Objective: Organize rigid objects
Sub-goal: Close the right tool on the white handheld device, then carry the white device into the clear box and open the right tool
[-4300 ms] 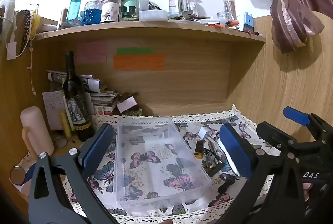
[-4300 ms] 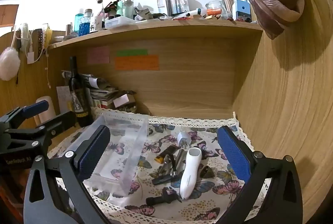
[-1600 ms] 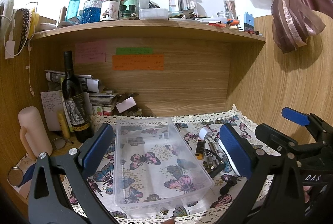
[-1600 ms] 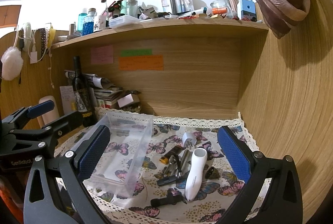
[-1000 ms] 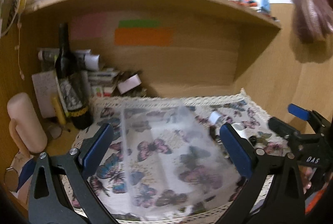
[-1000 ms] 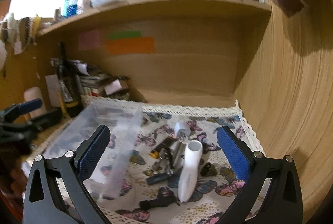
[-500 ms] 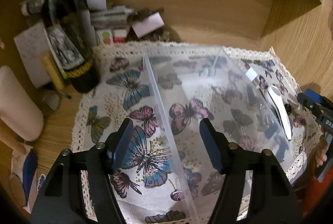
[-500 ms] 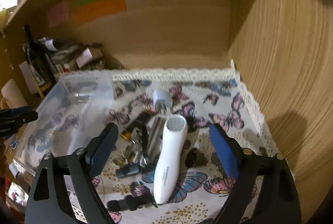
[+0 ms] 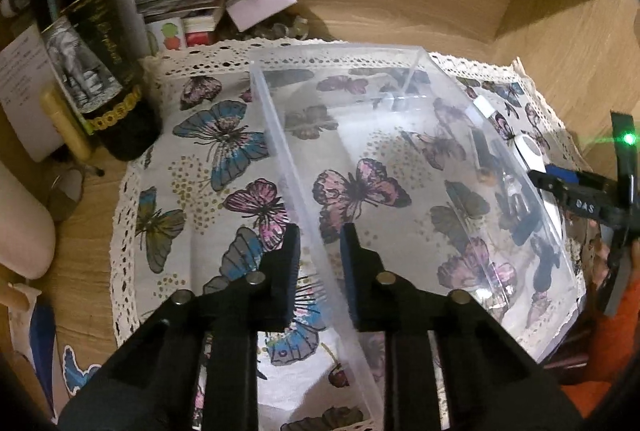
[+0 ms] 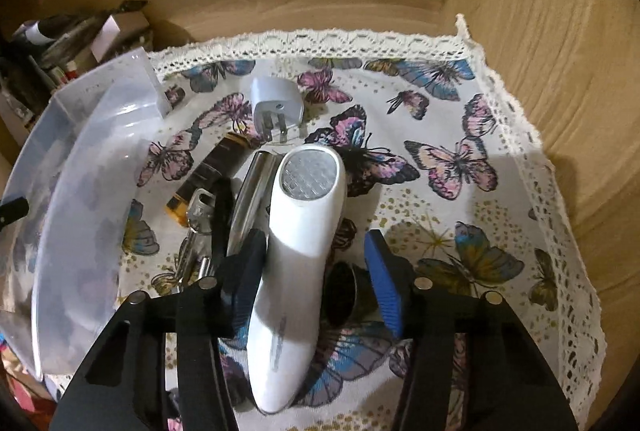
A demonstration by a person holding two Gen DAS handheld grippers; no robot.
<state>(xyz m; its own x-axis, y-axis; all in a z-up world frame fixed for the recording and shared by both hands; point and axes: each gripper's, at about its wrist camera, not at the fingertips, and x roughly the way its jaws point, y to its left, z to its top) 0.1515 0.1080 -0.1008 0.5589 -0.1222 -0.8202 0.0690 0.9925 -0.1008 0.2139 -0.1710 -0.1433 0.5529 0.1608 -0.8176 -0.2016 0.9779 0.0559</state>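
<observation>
A clear plastic bin lies on the butterfly cloth; it also shows in the right wrist view. My left gripper straddles the bin's left wall, jaws narrowed with a small gap each side. My right gripper is open around a white handheld device, left pad touching it, right pad apart. A small dark cap lies between the device and the right pad. A white plug adapter, a dark tube and metal tools lie beside the device.
A dark wine bottle stands left of the cloth beside stacked papers. A pink cylinder lies at far left. Wooden walls close the back and right. The cloth's lace edge runs near the right wall.
Both grippers dropped toward the cloth and narrowed. The left one came down over the bin's left wall; the right one came down around the white device.
</observation>
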